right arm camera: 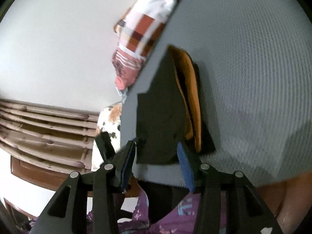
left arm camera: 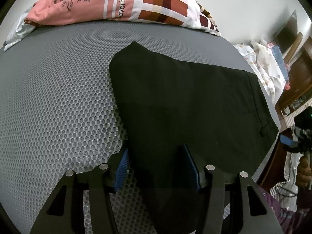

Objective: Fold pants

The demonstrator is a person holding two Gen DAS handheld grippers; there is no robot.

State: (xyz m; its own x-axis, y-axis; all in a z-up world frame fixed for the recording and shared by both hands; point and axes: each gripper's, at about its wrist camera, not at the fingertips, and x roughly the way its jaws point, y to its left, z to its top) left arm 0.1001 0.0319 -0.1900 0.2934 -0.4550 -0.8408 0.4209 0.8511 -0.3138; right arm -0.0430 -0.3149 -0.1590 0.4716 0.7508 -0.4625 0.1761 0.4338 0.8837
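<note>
Black pants (left arm camera: pixel 185 97) lie folded on the grey mesh mattress (left arm camera: pixel 58 97). My left gripper (left arm camera: pixel 155 148) hovers over their near left edge. Its blue pads stand apart, one beside the cloth's edge and one above the cloth, pressing on nothing. In the right wrist view, which is blurred, the pants (right arm camera: pixel 159 113) show an orange lining (right arm camera: pixel 192 97) at the waist. My right gripper (right arm camera: pixel 157 144) is open at the bed's edge, with the near corner of the pants just beyond its fingertips. In the left wrist view, a hand holds the right gripper (left arm camera: pixel 286 140) off the bed's right side, apart from the pants.
A pink and checked pillow (left arm camera: pixel 120 2) lies at the head of the mattress. A white flowered heap of cloth (left arm camera: pixel 269 68) and dark wooden furniture (left arm camera: pixel 300 74) stand beyond the bed's right edge. The person's purple patterned garment (right arm camera: pixel 171 218) is below the right gripper.
</note>
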